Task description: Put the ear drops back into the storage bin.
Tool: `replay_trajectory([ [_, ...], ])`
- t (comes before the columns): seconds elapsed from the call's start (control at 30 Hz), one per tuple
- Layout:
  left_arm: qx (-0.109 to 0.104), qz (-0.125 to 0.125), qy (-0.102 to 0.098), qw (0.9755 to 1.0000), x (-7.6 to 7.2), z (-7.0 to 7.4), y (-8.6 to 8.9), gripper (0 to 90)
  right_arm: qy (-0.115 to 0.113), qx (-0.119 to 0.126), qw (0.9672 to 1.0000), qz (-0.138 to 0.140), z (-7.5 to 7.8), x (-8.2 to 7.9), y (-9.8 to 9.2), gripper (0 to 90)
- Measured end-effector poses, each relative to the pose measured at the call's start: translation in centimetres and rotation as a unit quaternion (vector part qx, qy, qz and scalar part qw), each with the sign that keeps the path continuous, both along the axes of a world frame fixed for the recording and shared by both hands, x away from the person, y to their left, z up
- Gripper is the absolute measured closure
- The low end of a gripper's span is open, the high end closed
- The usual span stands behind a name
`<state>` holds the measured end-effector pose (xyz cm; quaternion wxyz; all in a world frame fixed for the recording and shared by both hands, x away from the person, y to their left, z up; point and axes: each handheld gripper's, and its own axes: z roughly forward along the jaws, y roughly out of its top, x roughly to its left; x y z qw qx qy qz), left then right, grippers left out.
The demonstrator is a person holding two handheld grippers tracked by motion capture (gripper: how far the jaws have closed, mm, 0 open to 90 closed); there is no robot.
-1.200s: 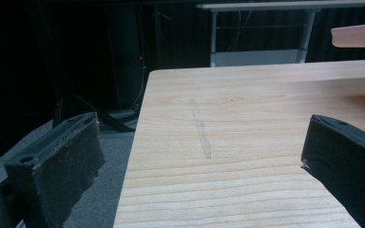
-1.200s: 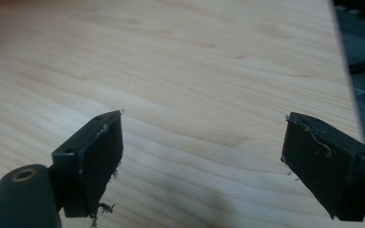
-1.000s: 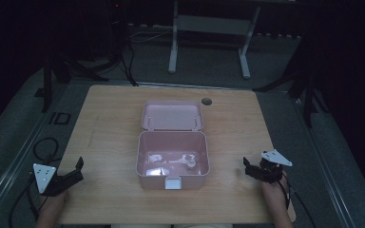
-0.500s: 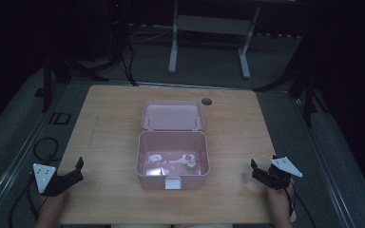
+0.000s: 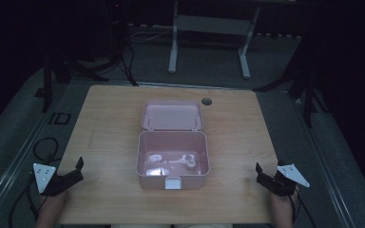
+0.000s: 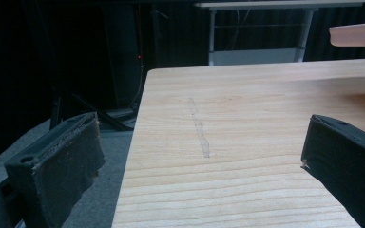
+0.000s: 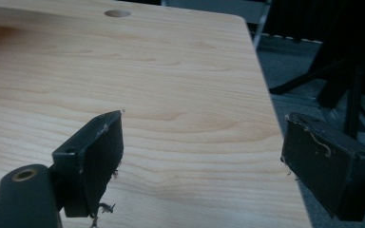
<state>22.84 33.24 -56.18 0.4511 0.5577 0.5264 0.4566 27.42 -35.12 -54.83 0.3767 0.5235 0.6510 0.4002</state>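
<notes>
Pink box [image 5: 172, 159]: it is placed at the centre of the surface [image 5: 104, 128], open, with small pale items inside which cannot be identified.
Lid [image 5: 172, 115]: it is folded back toward 12 o'clock and lies flat on the wood.
Latch [image 5: 172, 183]: a pale tab is seen on the wall facing 6 o'clock.
Left gripper [image 5: 71, 173]: it is held at about 8 o'clock from the box, well apart, at the surface edge; the fingers [image 6: 57, 161] are spread and nothing is between them.
Right gripper [image 5: 264, 176]: it is held at about 4 o'clock, also well apart; the fingers [image 7: 95, 152] are spread and empty.
Hole [image 5: 206, 101]: a round hole is seen near 1 o'clock.
Risk: if the box is pushed from one side only, it could probably be slid or tipped, since it looks light and the open lid gives leverage.
</notes>
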Motion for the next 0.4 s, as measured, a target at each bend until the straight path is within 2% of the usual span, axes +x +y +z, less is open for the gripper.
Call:
replay_trajectory([
  [0.07, 0.001, 0.0, 0.001, 1.0, 0.03, -0.01, -0.01, 0.3, 0.001, -0.006, 0.9999, -0.01, -0.13, -0.13, -0.16, 13.7],
  [0.13, 0.001, 0.001, 0.002, 1.0, 0.05, -0.01, -0.02, 0.3, 0.002, -0.001, 0.9999, -0.01, -0.16, -0.1, -0.29, 13.7],
  [0.4, 0.0, 0.001, 0.002, 1.0, 0.05, 0.01, -0.01, 0.3, 0.007, -0.008, 0.9999, -0.005, -0.3, 0.03, -0.08, 13.8],
])
